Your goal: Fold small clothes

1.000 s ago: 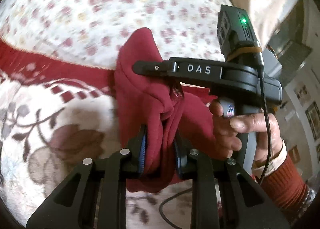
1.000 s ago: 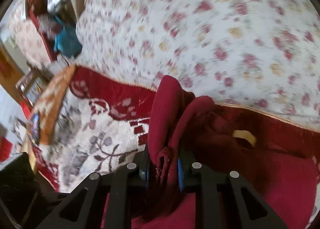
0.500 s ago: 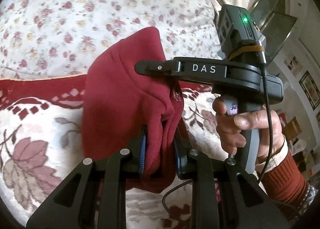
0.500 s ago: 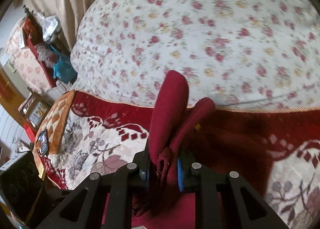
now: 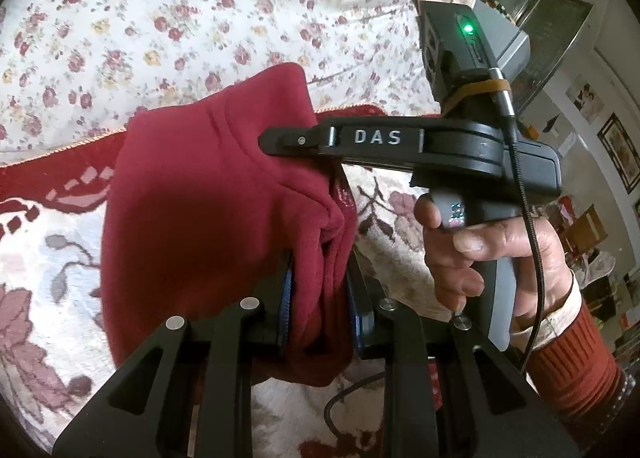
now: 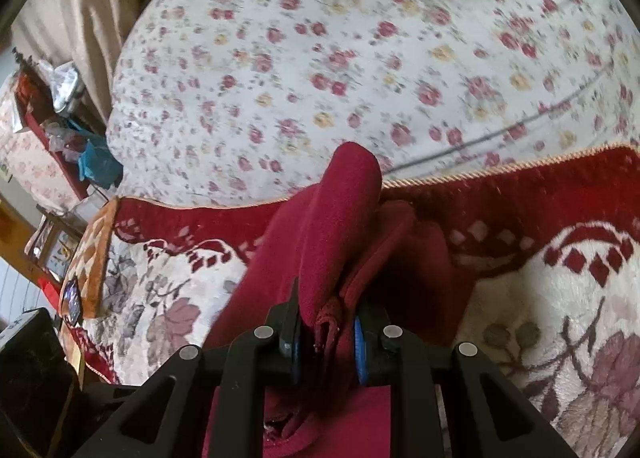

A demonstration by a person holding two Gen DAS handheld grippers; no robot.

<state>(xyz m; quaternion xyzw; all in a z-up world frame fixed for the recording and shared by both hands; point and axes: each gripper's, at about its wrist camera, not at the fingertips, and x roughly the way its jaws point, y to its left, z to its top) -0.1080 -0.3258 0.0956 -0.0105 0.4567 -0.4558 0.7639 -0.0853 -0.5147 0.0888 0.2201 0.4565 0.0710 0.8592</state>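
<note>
Closest to my left camera, the left gripper (image 5: 320, 310) has its fingers (image 5: 286, 310) drawn narrow and pinched onto a thick bunch of the red fleece garment (image 5: 208, 210); the blue pads press the cloth from both sides, and the fabric bulges up and away to the left of them in a broad fold, with a little hanging below the fingers. Just past that fold, in the same view, I see the right gripper (image 5: 288, 140) side-on, its black finger marked DAS touching the upper right of the same garment, with a hand (image 5: 488, 258) in a rust-red ribbed sleeve (image 5: 576, 374) wrapped round its handle and a green light on the unit above it. From my right camera, the right gripper (image 6: 326, 338) is likewise narrow and clamped on the red fleece garment (image 6: 320, 242): several layers of its edge are gathered between the blue pads, a rounded fold stands up beyond the fingertips, and more cloth hangs beneath the fingers. The garment is lifted between the two grippers, above a red and cream patterned blanket (image 6: 580, 270) with leaf motifs. Farther back lies a white floral bedcover (image 6: 360, 58), and at the far left edge a cluttered shelf (image 6: 60, 114), too small to read in detail.
</note>
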